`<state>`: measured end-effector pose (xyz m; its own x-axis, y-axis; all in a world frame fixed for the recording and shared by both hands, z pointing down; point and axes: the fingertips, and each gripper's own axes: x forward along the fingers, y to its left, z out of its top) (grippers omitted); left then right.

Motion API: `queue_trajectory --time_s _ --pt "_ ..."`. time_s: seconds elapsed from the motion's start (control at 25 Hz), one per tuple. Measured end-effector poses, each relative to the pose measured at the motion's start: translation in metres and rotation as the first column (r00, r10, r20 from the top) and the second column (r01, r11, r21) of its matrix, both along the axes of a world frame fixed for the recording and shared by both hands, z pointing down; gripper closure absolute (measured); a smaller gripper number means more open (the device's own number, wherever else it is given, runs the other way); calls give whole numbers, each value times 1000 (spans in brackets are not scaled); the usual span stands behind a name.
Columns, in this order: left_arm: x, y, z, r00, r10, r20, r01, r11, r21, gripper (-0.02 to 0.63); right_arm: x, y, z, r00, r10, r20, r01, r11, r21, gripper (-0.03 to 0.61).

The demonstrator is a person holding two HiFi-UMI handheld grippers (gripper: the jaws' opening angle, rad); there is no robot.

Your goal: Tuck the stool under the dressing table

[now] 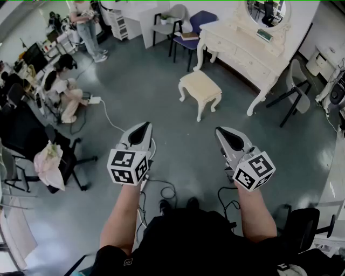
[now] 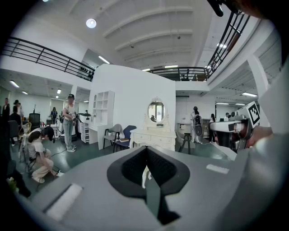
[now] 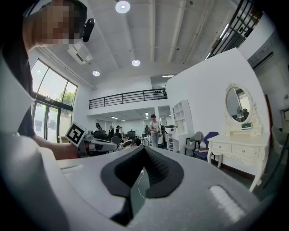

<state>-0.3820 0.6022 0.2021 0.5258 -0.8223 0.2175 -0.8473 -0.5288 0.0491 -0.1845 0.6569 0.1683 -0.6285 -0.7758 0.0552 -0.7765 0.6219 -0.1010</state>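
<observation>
We hold the left gripper and the right gripper side by side over the floor, both pointing toward the stool.

Gripper state:
- Left gripper: jaws clenched together, pad against pad. Nothing is held.
- Right gripper: jaws clenched together – likewise empty.

Each gripper carries its marker cube at the rear, nearest our forearms. The two grippers do not touch each other.

Stool position:
- The stool stands upright on the floor, on all its legs, well ahead of both grippers.
- It sits in front of the dressing table, near the table's left end as the head view shows it.
- A strip of bare floor separates the two. The stool is not under the table.

Surroundings:
- An oval mirror tops the table.
- A grey chair and a blue chair stand just past the table's far end.
- Another chair stands at its near end.
- At the left, one person crouches and another stands.
- A white cable runs across the floor toward us.
</observation>
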Motion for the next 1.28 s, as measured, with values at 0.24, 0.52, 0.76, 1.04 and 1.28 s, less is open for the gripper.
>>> queue_trajectory --time_s 0.24,0.52,0.76,1.04,1.28 --pt "15 3 -1 1000 8 9 -8 1000 -5 595 18 1 -2 1000 14 23 -14 1000 1 577" --pt "35 16 0 1000 7 23 -7 1000 -7 595 40 18 2 998 5 58 -4 1000 -6 574" --pt "50 21 1 1000 2 8 -1 1000 -15 595 54 22 3 998 0 66 2 1000 -22 574" --pt "49 -11 5 1000 8 -1 -8 1000 -15 595 56 -4 9 998 11 54 -9 999 -41 574" --pt "45 -73 16 999 33 -15 -33 999 -20 595 44 -61 18 999 20 42 -17 998 -64 572"
